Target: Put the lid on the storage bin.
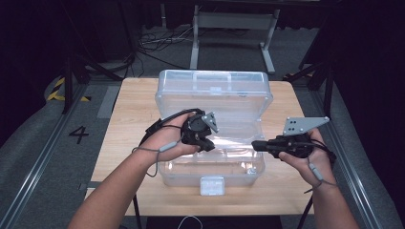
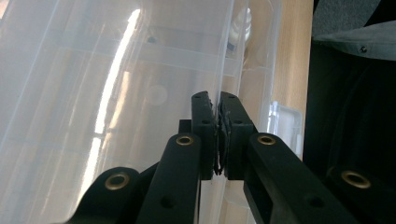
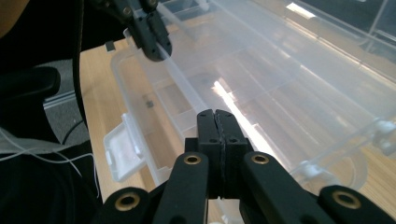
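The clear plastic box (image 1: 210,138) stands open in the middle of the wooden table (image 1: 119,143), with its lid (image 1: 213,86) raised at the far side and its white latch (image 1: 212,185) at the near wall, facing you. Your left gripper (image 1: 203,140) is inside the box, and in the left gripper view its jaws are pressed together on a thin clear divider wall (image 2: 217,70) of the box; the edge of this wall runs up between the two pads. Your right gripper (image 1: 255,144) is at the right rim of the box, pointing toward the left. In the right gripper view its jaws (image 3: 218,135) are fully together with nothing between them, above the open box.
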A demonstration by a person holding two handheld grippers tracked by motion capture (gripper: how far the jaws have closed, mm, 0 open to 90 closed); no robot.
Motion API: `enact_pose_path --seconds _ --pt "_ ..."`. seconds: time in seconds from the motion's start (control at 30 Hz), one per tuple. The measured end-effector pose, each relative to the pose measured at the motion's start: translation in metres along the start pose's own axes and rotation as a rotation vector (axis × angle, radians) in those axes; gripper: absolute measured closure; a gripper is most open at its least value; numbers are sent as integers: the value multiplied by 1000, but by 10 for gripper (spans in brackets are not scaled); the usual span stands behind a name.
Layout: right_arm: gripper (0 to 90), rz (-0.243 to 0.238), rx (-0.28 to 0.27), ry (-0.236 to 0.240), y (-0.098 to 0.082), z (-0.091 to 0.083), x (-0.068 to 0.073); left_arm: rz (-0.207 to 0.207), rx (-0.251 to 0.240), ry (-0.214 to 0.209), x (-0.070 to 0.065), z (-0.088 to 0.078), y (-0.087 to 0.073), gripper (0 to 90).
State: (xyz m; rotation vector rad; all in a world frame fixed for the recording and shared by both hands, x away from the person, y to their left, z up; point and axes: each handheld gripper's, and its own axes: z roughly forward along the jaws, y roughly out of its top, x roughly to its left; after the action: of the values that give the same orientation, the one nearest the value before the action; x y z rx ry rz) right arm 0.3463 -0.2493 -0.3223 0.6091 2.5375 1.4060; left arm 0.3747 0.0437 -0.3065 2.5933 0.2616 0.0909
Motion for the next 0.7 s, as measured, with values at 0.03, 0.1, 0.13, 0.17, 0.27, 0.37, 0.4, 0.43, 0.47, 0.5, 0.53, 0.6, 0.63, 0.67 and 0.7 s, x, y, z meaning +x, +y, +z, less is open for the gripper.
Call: enact_pose_path --seconds 0.03,0.1,0.13,0.17,0.27,0.37,0.4,0.43,0.47,0.5,0.53,0.6,0.63,0.67,0.7 --pt "900 5 -8 -3 0 0 -1 0 0 -1 0 0 0 863" --pt "900 20 -24 -12 -1 -2 -3 -1 1 -2 -2 1 -1 863" --pt "900 27 -30 -16 -1 -3 -4 -1 1 -2 -2 1 -1 862" --pt "900 27 -30 -16 -1 -3 -4 0 3 0 -3 1 -2 862" --pt "900 49 -62 -30 -2 -6 -7 5 11 11 -6 2 -2 863" --pt "900 65 -89 -47 -3 -9 -9 4 12 22 -9 3 -3 862" --pt "900 74 -97 -51 -3 -10 -9 3 14 25 -10 3 -3 862" --pt "900 79 -104 -59 -3 -11 -10 2 12 28 -11 4 -4 862" --pt "900 85 -111 -64 -4 -12 -11 8 16 31 -11 4 -4 862" --pt "900 92 -118 -70 -4 -13 -12 8 16 31 -11 4 -4 862" --pt "900 98 -123 -73 -5 -14 -13 6 15 33 -12 4 -5 862" --pt "900 100 -125 -74 -5 -14 -14 3 10 33 -13 5 -5 862" --pt "900 109 -136 -82 -6 -15 -15 0 12 32 -13 5 -6 860" --pt "900 115 -137 -84 -6 -16 -16 1 8 39 -15 5 -6 859" --pt "900 115 -138 -86 -6 -16 -16 1 8 39 -15 5 -6 857"
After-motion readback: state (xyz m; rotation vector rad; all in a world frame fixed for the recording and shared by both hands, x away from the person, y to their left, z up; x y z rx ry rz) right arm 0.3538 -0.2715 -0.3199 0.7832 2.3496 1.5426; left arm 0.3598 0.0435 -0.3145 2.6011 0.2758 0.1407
